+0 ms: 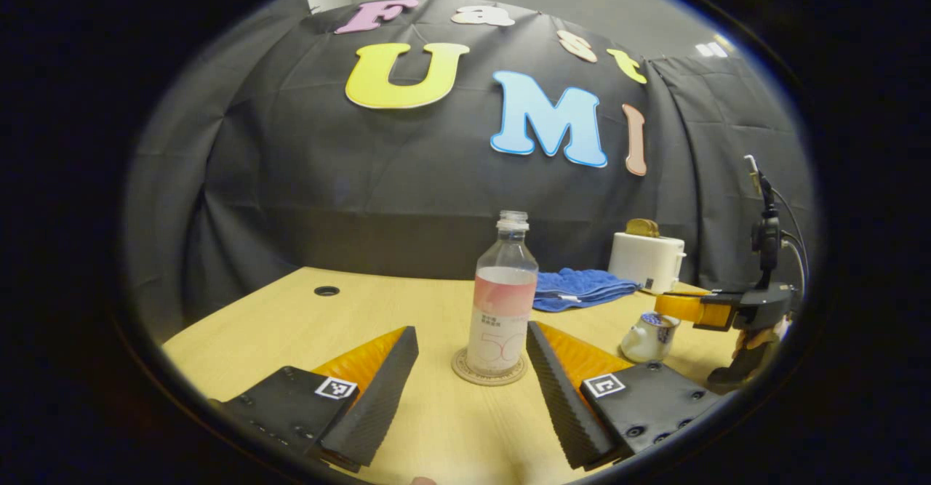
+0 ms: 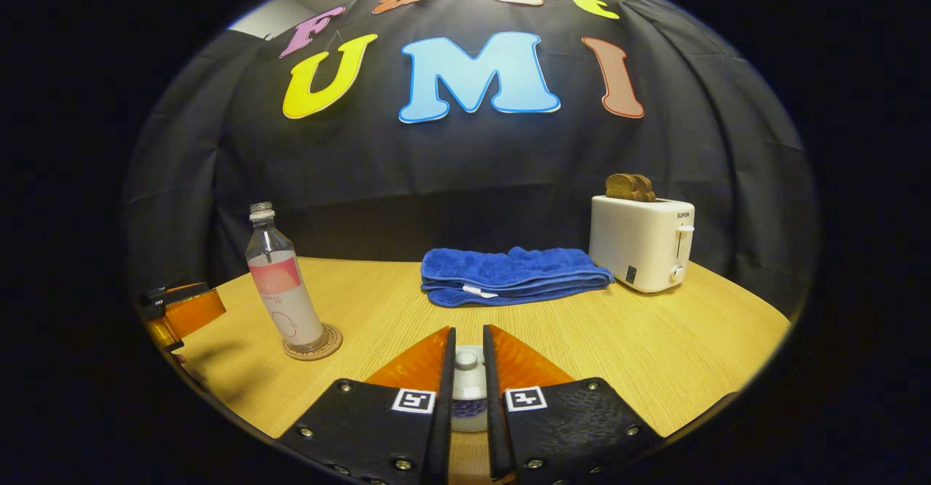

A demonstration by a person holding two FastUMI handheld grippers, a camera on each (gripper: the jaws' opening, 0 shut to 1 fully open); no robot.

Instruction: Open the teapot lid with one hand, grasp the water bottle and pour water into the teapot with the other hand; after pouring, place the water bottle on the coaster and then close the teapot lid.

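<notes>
In the left gripper view a clear, uncapped water bottle [image 1: 502, 303] with a pink label stands upright on a round coaster [image 1: 489, 372]. My left gripper [image 1: 473, 332] is open, its fingers flanking the bottle without pressing it. To the right sits a small white teapot [image 1: 647, 336] with my right gripper [image 1: 673, 305] over its top. In the right gripper view my right gripper [image 2: 469, 336] is shut on the knob of the teapot lid [image 2: 466, 360], which rests on the teapot [image 2: 469, 405]. The bottle [image 2: 284, 289] and coaster [image 2: 313, 347] stand at the left, beside my left gripper [image 2: 185, 310].
A folded blue towel [image 2: 513, 274] lies at the back of the wooden table [image 2: 654, 354]. A white toaster [image 2: 644, 241] holding bread stands at the back right. There is a round cable hole [image 1: 326, 291] in the tabletop at the far left.
</notes>
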